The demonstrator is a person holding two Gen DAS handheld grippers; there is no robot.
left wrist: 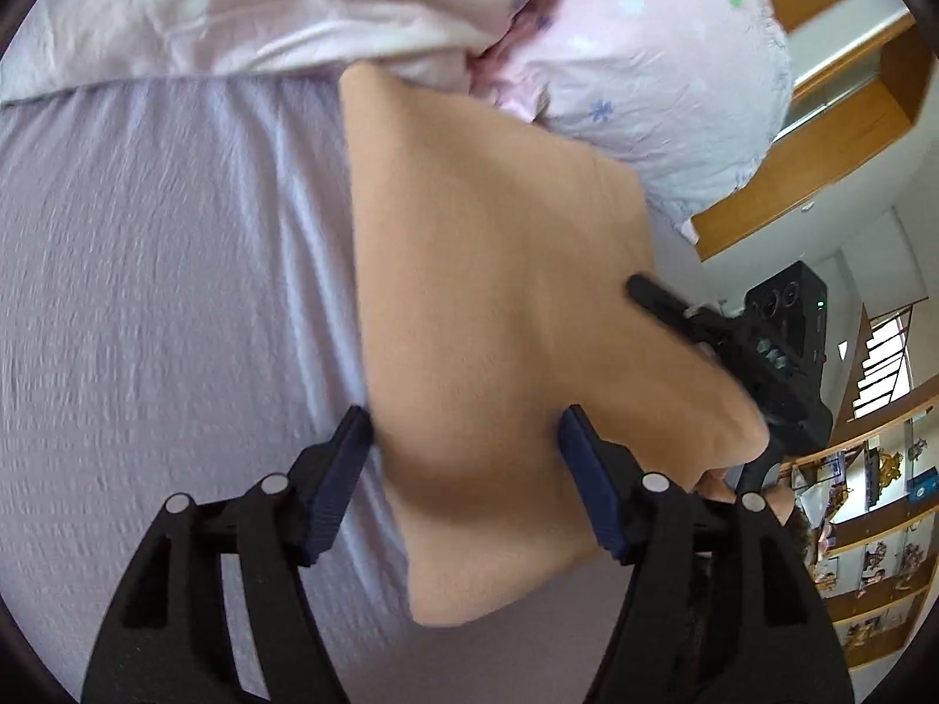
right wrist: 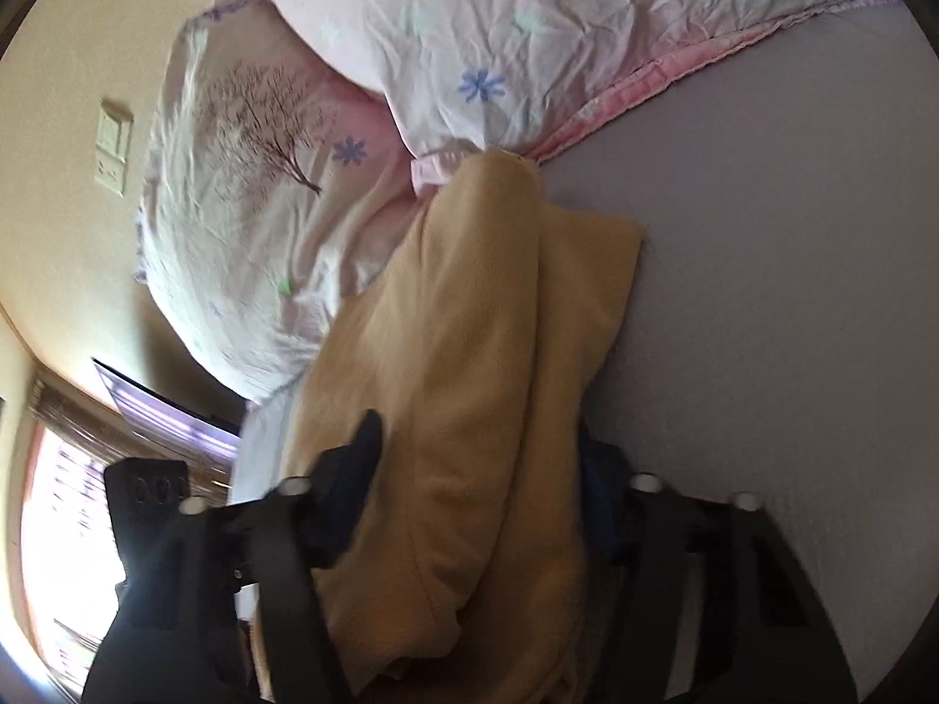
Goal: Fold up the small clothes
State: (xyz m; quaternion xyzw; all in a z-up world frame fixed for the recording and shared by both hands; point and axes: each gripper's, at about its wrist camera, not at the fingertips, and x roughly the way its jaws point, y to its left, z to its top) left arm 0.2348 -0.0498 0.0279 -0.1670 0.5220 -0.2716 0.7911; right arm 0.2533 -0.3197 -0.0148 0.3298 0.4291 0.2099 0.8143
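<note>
On the left lies the lilac sheet (left wrist: 147, 293), with a pink quilt (left wrist: 246, 6) at its far edge. The left gripper (left wrist: 463, 440) stands wide open, its two blue pads on either side of a fold of the tan cloth (left wrist: 499, 270); it grips nothing. The cloth lies on the sheet, its far corner touching the quilt and a flowered pillow (left wrist: 657, 76). To the right, the right gripper (left wrist: 704, 322) meets the edge of the cloth. In its own view, the right gripper (right wrist: 481, 469) is spread around bunched cloth (right wrist: 469, 381); whether it pinches the cloth, I cannot tell.
</note>
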